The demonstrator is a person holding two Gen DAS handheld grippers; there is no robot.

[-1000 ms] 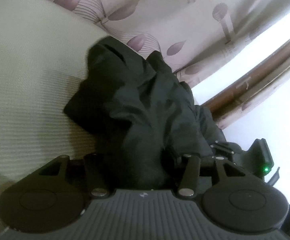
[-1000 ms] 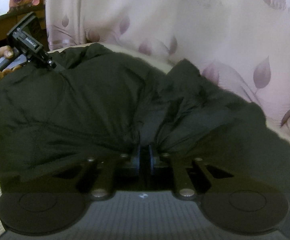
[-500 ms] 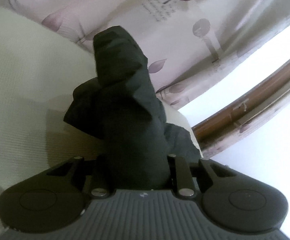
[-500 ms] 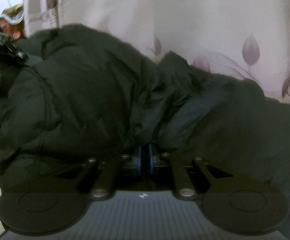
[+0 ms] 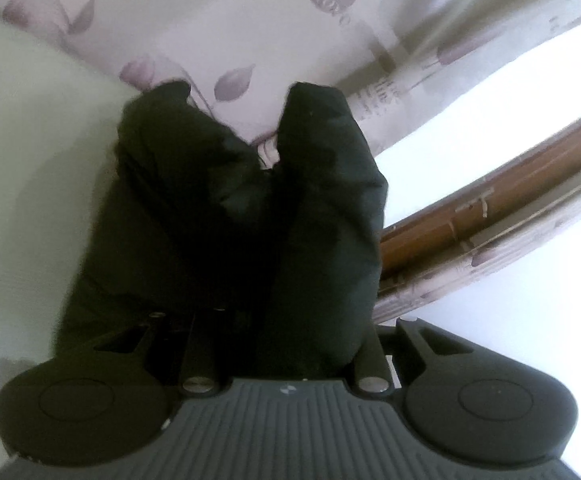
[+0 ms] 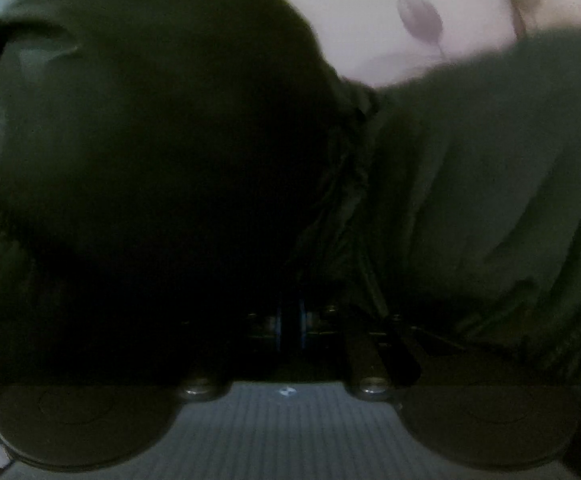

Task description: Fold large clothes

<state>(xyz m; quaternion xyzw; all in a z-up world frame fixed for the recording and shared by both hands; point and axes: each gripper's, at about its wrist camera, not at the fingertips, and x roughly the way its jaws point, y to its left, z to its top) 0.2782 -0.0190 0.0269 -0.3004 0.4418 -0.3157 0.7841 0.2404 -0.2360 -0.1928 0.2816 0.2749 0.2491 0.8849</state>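
Left gripper (image 5: 280, 332) is clamping a thick bunch of the black jacket (image 5: 250, 216), which is bulging up from between its jaws against the curtain (image 5: 250, 20); right gripper (image 6: 288, 320) is pinching a thin seam, jacket (image 6: 170, 140) draping over it. Lifting step underway; next likely calls for carrying the held part across to fold

Colour notes from my station. Garment (image 5: 322, 208): very dark green, near black in the folds, plain, no print; in the right wrist view the same garment (image 6: 470, 184) reads as muted dark olive. Curtain (image 5: 258, 20): pale pinkish cream with mauve leaf and bud motifs plus small dark lettering. Bed cover (image 5: 30, 168): off-white with a greenish tint, plain. Wooden rail (image 5: 490, 200): reddish brown. Left gripper (image 5: 282, 320) body: matt black, ribbed grey plate. Right gripper (image 6: 289, 320): thin blue edges on dark fingers.
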